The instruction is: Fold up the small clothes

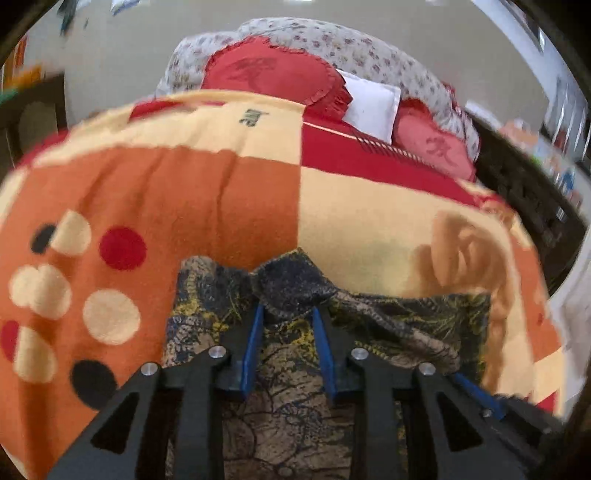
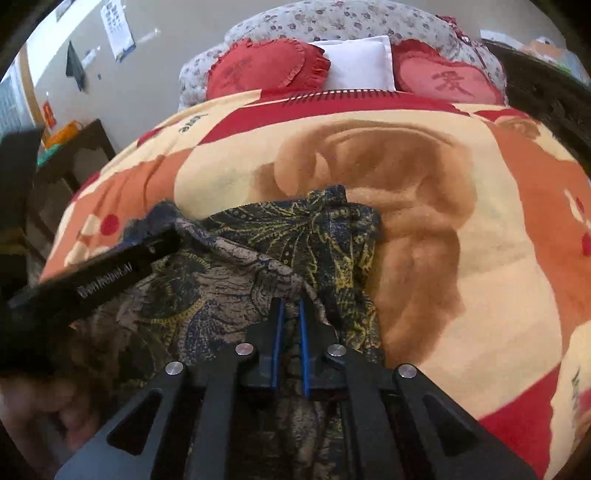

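Observation:
A dark patterned garment (image 1: 406,314) in navy, yellow and tan lies bunched on an orange, cream and red blanket (image 1: 221,192). My left gripper (image 1: 288,312) is shut on a raised dark fold of this garment, and the fabric drapes over its blue-padded fingertips. In the right wrist view the same garment (image 2: 258,236) spreads across the blanket (image 2: 461,258). My right gripper (image 2: 290,306) has its jaws nearly together, pinching a ridge of the cloth. The left tool's black body (image 2: 110,269) reaches in from the left, with cloth at its tip.
At the head of the bed sit red heart cushions (image 2: 266,66), a white pillow (image 2: 358,62) and a floral quilt (image 2: 332,18). Dark wooden furniture (image 2: 74,155) stands left of the bed. A person's hand (image 2: 55,406) is blurred at lower left.

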